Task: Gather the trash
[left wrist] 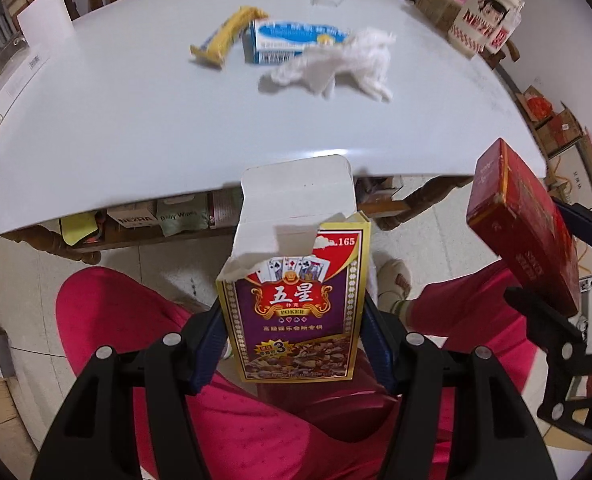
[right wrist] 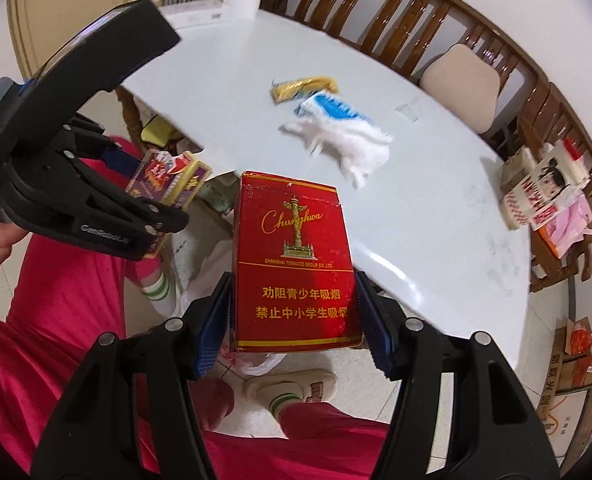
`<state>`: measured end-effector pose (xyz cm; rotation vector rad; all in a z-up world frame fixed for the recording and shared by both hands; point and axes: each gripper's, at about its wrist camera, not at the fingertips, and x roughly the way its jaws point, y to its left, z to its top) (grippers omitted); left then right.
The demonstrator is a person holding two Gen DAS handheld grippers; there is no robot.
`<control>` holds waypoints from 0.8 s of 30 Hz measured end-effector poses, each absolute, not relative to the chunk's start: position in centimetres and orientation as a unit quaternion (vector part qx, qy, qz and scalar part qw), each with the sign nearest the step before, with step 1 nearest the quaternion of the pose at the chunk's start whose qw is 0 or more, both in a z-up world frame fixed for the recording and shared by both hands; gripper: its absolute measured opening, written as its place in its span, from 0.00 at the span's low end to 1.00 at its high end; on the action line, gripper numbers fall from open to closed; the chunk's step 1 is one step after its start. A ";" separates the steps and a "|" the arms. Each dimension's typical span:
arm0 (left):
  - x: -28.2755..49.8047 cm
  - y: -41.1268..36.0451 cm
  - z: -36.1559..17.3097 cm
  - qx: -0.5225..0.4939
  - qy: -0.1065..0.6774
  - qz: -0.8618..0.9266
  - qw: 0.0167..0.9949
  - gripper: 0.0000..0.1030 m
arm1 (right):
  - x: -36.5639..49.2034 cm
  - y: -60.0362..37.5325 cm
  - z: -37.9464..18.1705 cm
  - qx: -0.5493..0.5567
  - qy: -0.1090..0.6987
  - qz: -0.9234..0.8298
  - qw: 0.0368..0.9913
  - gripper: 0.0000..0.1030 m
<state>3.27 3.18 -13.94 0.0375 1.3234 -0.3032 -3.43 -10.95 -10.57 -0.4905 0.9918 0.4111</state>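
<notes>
Left claw [left wrist: 291, 348] clamps purple-and-gold cardboard playing-card box [left wrist: 296, 312] across narrow sides, torn flap up, long axis along fingers. Right claw [right wrist: 293, 320] clamps red cardboard cigarette pack [right wrist: 293, 264] likewise. Both off counter [left wrist: 135, 120] edge, over person's lap. White plastic bag [right wrist: 211, 268] below and just behind pack, between the claws; right claw judged nearer for drop.

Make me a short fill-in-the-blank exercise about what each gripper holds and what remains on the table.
1. The left gripper holds a playing-card box whose top flap is ____.
2. The right gripper holds a ____ cigarette pack.
3. On the table, the crumpled tissue lies beside a blue-and-white carton and a ____ wrapper.

Missing words: open; red; yellow
</notes>
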 end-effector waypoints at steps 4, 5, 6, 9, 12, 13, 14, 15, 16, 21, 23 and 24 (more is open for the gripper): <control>2.8 2.5 -16.3 0.024 0.626 -0.142 0.766 0.57 | -3.4 -11.0 -12.8 -0.230 0.483 0.195 0.822 0.57; 2.7 2.3 -16.9 0.024 0.631 -0.143 0.763 0.57 | -3.4 -11.0 -13.4 -0.228 0.489 0.196 0.819 0.57; 2.7 2.2 -17.5 0.024 0.634 -0.144 0.760 0.57 | -3.2 -11.1 -14.0 -0.223 0.495 0.197 0.817 0.57; 2.8 1.9 -19.4 0.017 0.644 -0.151 0.750 0.57 | -3.1 -11.4 -15.6 -0.215 0.508 0.197 0.811 0.57; 3.1 1.6 -21.5 0.004 0.662 -0.161 0.732 0.57 | -2.5 -11.8 -17.9 -0.197 0.530 0.198 0.801 0.57; 3.2 1.5 -22.2 0.007 0.665 -0.158 0.730 0.57 | -2.3 -11.9 -18.4 -0.193 0.534 0.197 0.799 0.57; 3.3 1.5 -22.8 0.010 0.667 -0.154 0.729 0.57 | -2.3 -11.9 -19.1 -0.191 0.538 0.195 0.797 0.57; 3.4 1.4 -23.2 0.013 0.669 -0.152 0.728 0.57 | -2.0 -12.0 -19.7 -0.188 0.543 0.193 0.796 0.57; 3.5 1.3 -24.0 0.016 0.673 -0.148 0.724 0.57 | -1.7 -12.1 -20.4 -0.184 0.547 0.190 0.794 0.57; 3.9 1.0 -26.2 0.022 0.688 -0.149 0.710 0.57 | -0.7 -12.2 -23.1 -0.174 0.564 0.179 0.787 0.57; 4.1 0.8 -27.2 0.022 0.696 -0.151 0.701 0.57 | -0.2 -12.1 -24.2 -0.175 0.569 0.176 0.784 0.57; 4.3 0.8 -27.7 0.024 0.699 -0.151 0.698 0.57 | -0.2 -12.1 -24.7 -0.175 0.572 0.175 0.782 0.57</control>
